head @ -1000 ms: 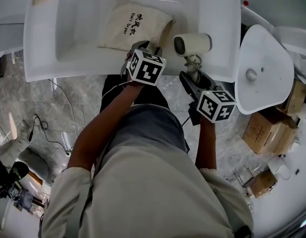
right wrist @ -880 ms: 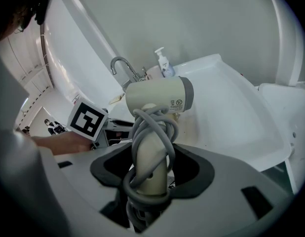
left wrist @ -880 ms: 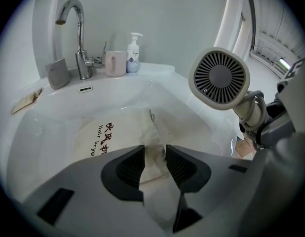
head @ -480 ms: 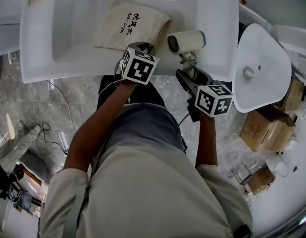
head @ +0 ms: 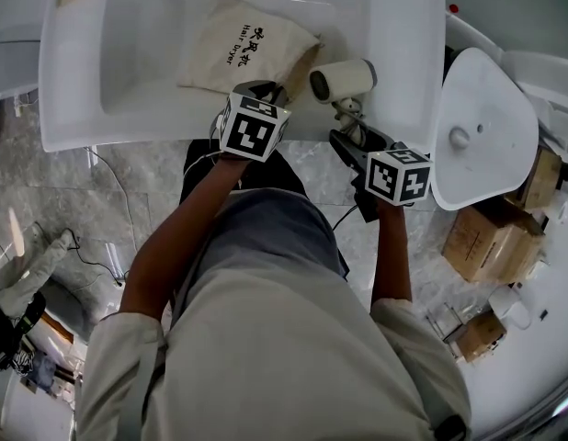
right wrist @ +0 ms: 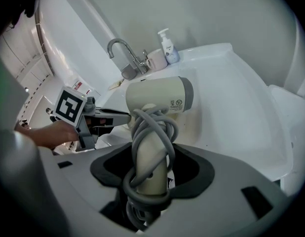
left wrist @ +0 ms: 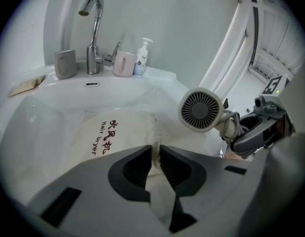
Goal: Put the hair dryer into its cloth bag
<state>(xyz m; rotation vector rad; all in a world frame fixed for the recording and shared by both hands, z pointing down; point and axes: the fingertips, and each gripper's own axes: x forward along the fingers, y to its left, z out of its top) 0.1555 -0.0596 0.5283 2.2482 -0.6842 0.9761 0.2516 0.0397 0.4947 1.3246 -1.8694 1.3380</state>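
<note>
A beige cloth bag [head: 245, 49] with dark print lies in the white sink basin [head: 137, 35]. My left gripper [head: 268, 95] is at the bag's near edge. In the left gripper view its jaws have just been closing and now pinch a fold of the bag [left wrist: 113, 137] between the pads of the left gripper [left wrist: 155, 154]. The cream hair dryer [head: 339, 79] hangs over the sink's right rim, its grille [left wrist: 201, 110] facing the bag. My right gripper [right wrist: 151, 169] is shut on the dryer's handle [right wrist: 152, 147], which has a grey cord wound around it.
A chrome faucet [left wrist: 93, 19], two cups [left wrist: 65, 63] and a soap bottle [left wrist: 141, 58] stand at the back of the sink. A white toilet lid [head: 482, 127] is to the right, with cardboard boxes [head: 495, 242] on the floor beyond it.
The left gripper's jaws have come together on the bag's edge. The hair dryer has shifted slightly left, closer to the bag.
</note>
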